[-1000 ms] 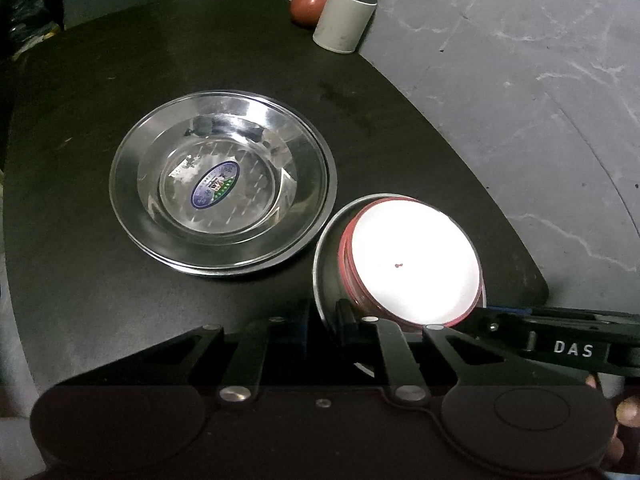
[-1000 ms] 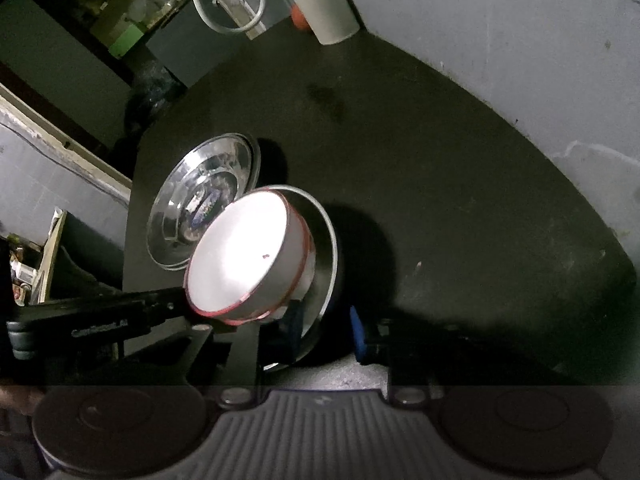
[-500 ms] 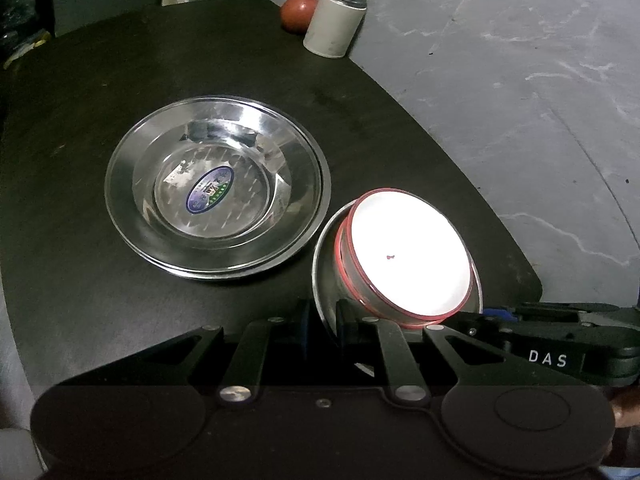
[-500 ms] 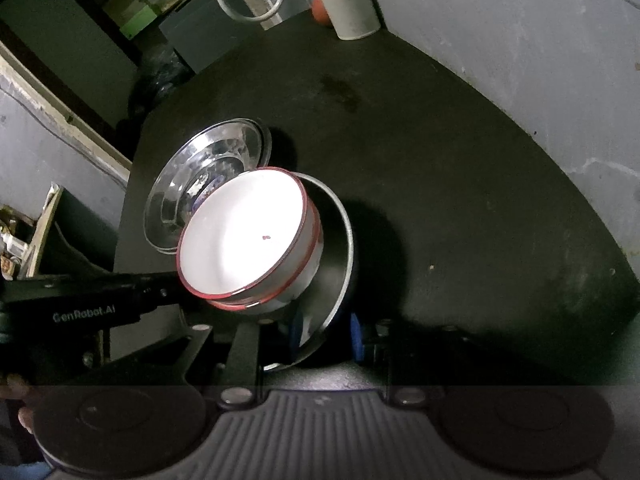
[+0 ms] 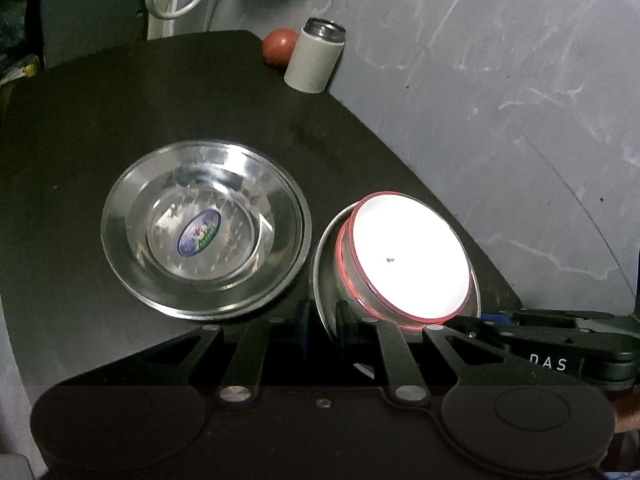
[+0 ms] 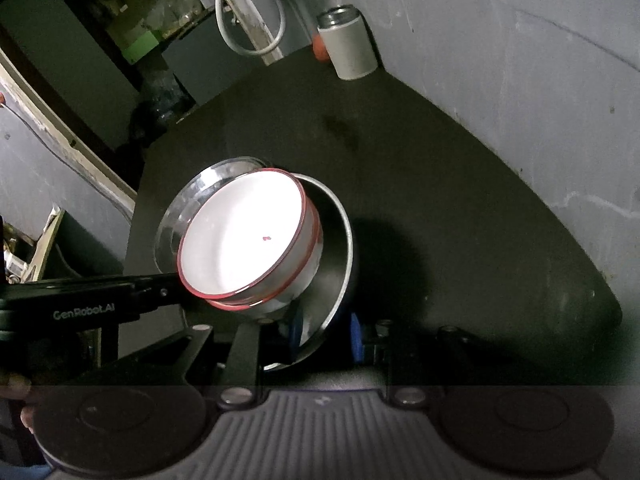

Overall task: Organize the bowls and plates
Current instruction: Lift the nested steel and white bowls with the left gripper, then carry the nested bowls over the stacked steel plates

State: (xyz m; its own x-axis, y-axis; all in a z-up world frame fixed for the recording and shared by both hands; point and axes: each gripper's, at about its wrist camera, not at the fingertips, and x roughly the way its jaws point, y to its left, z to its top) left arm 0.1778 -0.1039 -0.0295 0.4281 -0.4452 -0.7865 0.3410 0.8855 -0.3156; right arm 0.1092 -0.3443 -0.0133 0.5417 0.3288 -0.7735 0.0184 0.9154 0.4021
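Gripping the near rim of a steel plate [image 5: 326, 280], the left gripper [image 5: 322, 322] has its jaws closed on the metal edge; the right gripper [image 6: 326, 330] clamps the same plate's rim. Red-rimmed white bowls [image 5: 412, 256] sit stacked on it. At nine o'clock rests a stack of steel plates [image 5: 204, 228] on the dark table [image 5: 120, 112]; toward twelve stand a white canister [image 5: 314, 60] and red ball [image 5: 280, 46].
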